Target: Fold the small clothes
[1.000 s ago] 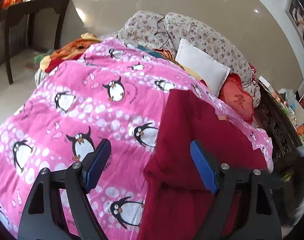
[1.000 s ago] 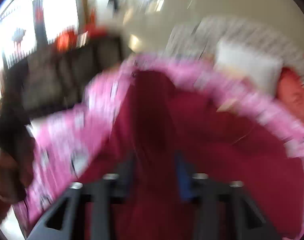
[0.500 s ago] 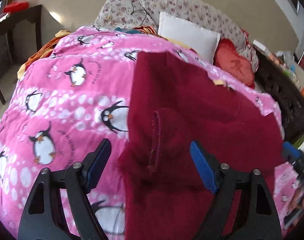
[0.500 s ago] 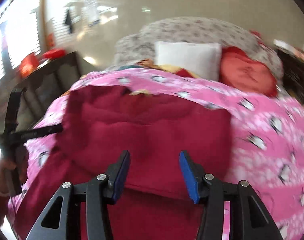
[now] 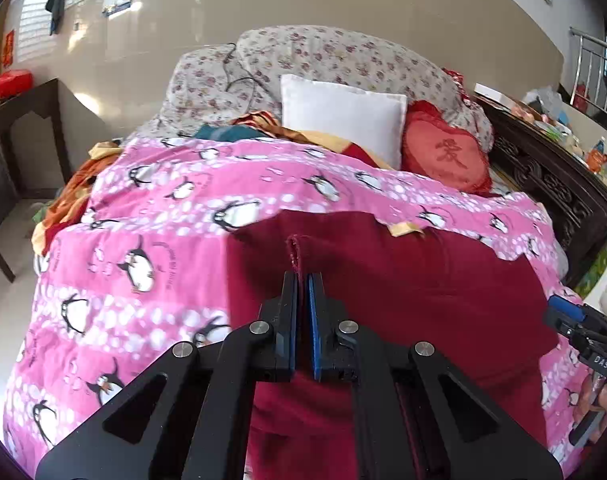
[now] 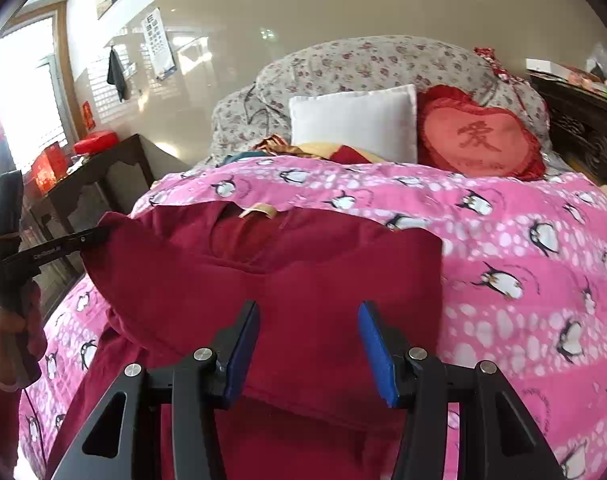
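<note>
The dark red garment (image 6: 303, 280) lies on the bed, spread over the pink penguin-print quilt (image 6: 503, 248), with one layer folded over itself. A yellow neck label (image 6: 259, 211) shows at its far edge; no writing on it can be read.

Left tongs (image 5: 302, 280): clenched, with a raised seam fold of the garment pinched between the blue pads. In the right wrist view the same tongs grip the garment's left corner and hold it slightly off the quilt.

Right tongs (image 6: 308, 340): released, jaws apart, pads not pressing on anything. The garment's folded edge lies between and below them.

Behind the quilt stand a white pillow (image 6: 355, 126), a red heart-shaped cushion (image 6: 479, 136) bearing one embroidered character, and a floral quilt roll (image 5: 343, 60). A dark wooden table (image 6: 99, 176) at the left carries red boxes (image 6: 49, 166); their print is not legible. A wall calendar (image 6: 159, 44) hangs beyond, too small to read. The letters "DAS" appear on the right tongs' body in the left wrist view.
</note>
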